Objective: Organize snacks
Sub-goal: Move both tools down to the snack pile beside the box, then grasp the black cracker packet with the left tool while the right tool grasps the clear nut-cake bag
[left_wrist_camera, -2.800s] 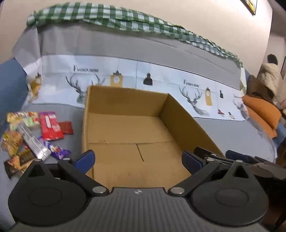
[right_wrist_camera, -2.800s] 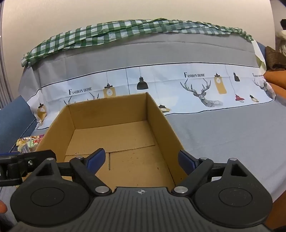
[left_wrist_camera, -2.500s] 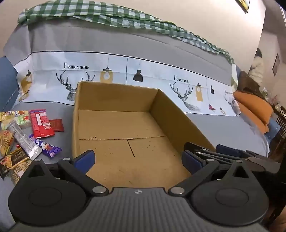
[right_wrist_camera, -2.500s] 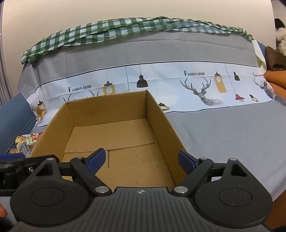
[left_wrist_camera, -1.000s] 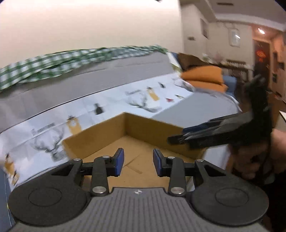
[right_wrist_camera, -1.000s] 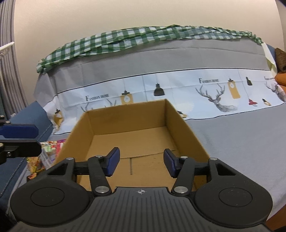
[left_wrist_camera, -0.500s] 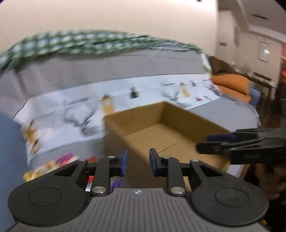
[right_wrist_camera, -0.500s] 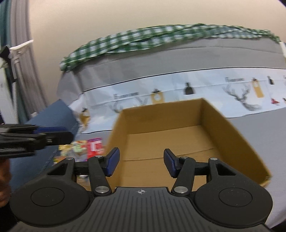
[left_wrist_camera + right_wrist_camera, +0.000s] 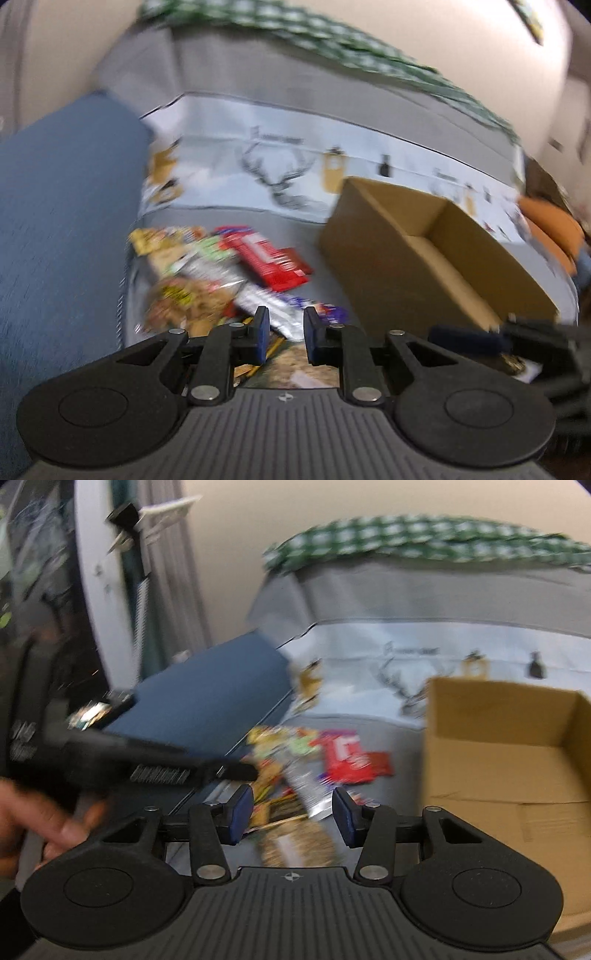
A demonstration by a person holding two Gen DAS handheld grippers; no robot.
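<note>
left gripper (image 9: 282,334): black plastic body, ribbed grey-black deck in the middle with a small crosshair mark at its front edge, two round black discs either side, each with a shallow circular recess. Black linkage arms with triangular cut-outs, silver pivot screws at the joints, blue pads on the fingers (image 9: 261,334)

right gripper (image 9: 291,816): same build, same crosshair mark, silver screws, blue pads

From the right wrist view the left unit's side is a long black bar with blurred white lettering, unreadable. A bare hand (image 9: 37,823) on its handle, no sleeve visible
</note>
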